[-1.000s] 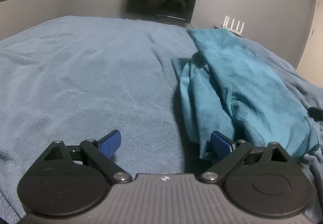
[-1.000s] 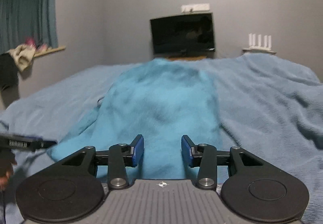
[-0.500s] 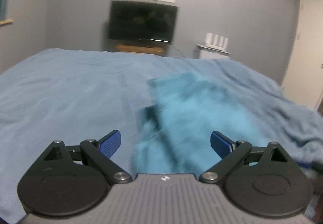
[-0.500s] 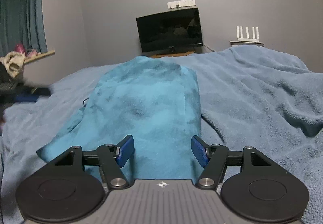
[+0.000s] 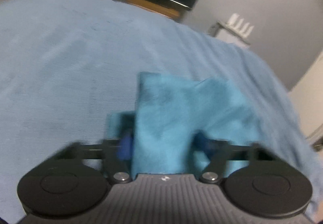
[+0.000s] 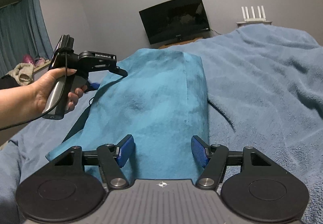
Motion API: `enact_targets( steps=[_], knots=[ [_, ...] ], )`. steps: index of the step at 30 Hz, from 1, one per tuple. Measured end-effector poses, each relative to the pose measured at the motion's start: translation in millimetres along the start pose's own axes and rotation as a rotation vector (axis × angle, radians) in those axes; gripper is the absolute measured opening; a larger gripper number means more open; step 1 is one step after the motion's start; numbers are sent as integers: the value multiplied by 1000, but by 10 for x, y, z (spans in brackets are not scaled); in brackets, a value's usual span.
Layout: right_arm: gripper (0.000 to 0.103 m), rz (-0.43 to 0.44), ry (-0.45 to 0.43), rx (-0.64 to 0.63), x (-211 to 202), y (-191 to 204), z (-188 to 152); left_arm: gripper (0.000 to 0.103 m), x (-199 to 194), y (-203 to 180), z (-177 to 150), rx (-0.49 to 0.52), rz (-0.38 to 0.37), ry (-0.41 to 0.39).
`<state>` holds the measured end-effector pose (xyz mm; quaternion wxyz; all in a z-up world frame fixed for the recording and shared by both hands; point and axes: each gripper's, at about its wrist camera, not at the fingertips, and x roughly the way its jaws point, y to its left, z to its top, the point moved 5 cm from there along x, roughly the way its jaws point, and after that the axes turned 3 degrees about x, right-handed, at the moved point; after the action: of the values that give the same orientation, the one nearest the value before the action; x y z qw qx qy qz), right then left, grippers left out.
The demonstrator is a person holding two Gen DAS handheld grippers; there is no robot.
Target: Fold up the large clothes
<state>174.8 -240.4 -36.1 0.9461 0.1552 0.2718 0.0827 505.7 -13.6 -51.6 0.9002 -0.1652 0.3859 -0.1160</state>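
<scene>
A teal garment (image 6: 157, 102) lies lengthwise on the light blue blanket (image 6: 262, 86), folded into a long strip. My right gripper (image 6: 162, 151) is open just above its near end, blue pads either side of the cloth. My left gripper (image 5: 163, 147) is open, with a raised fold of the garment (image 5: 173, 115) between its blurred blue pads. In the right wrist view the left gripper (image 6: 113, 75), held by a hand (image 6: 58, 84), reaches over the garment's far left edge.
A dark television (image 6: 175, 18) hangs on the grey wall beyond the bed, with a white router (image 6: 253, 15) to its right. Blue curtains (image 6: 22, 28) and a sill with clothes are at the left. A door (image 5: 308, 100) is at the right.
My left gripper has swung over the garment and narrowed its opening around a fold of cloth. My right gripper has opened wider and stayed at the near end.
</scene>
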Motion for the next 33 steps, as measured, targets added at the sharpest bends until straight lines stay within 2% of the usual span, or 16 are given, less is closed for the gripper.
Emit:
enact_targets(
  steps=[2, 4, 6, 8, 10, 14, 17, 18, 20, 23, 25, 27, 28, 30, 32, 33],
  knots=[
    [66, 5, 14, 23, 17, -21, 15, 17, 15, -14, 70, 15, 9, -18],
    [66, 5, 26, 40, 16, -9, 11, 4, 25, -27, 163, 39, 60, -61],
    [65, -10, 27, 27, 13, 17, 9, 2, 42, 0, 213, 34, 124, -80],
    [66, -58, 33, -9, 52, 30, -32, 2, 170, 18, 150, 82, 194, -26],
    [66, -50, 58, 19, 93, 2, -66, 3, 190, -12, 90, 122, 224, -18],
    [69, -69, 63, 33, 92, -28, -69, 27, 3, 21, 109, 90, 244, -74],
    [68, -69, 21, 21, 44, 13, -53, 31, -276, -60, 191, 104, 293, -196],
    [68, -61, 5, 12, 24, 41, -43, 31, -329, -127, 237, 125, 286, -225],
    [68, -35, -27, 1, -16, 110, -25, 38, -380, -376, 285, 177, 209, -254],
    [67, -18, -21, -15, -8, 188, -45, 41, -241, -874, 244, 307, 126, -225],
    [67, -18, -3, -16, 33, 196, -65, 43, -74, -1214, 150, 437, 129, -194],
    [67, -18, 10, -11, 72, 202, -77, 51, 139, -1476, 35, 538, 149, -159],
    [67, -17, 12, -9, 80, 200, -77, 57, 210, -1543, -3, 557, 162, -150],
    [67, -19, 16, -8, 92, 198, -76, 58, 413, -1570, -46, 551, 226, -117],
    [68, -20, 21, 1, 120, 173, -67, 70, 518, -1429, -28, 482, 277, -108],
    [68, -18, 21, 4, 116, 169, -65, 71, 550, -1328, 0, 451, 293, -112]
  ],
)
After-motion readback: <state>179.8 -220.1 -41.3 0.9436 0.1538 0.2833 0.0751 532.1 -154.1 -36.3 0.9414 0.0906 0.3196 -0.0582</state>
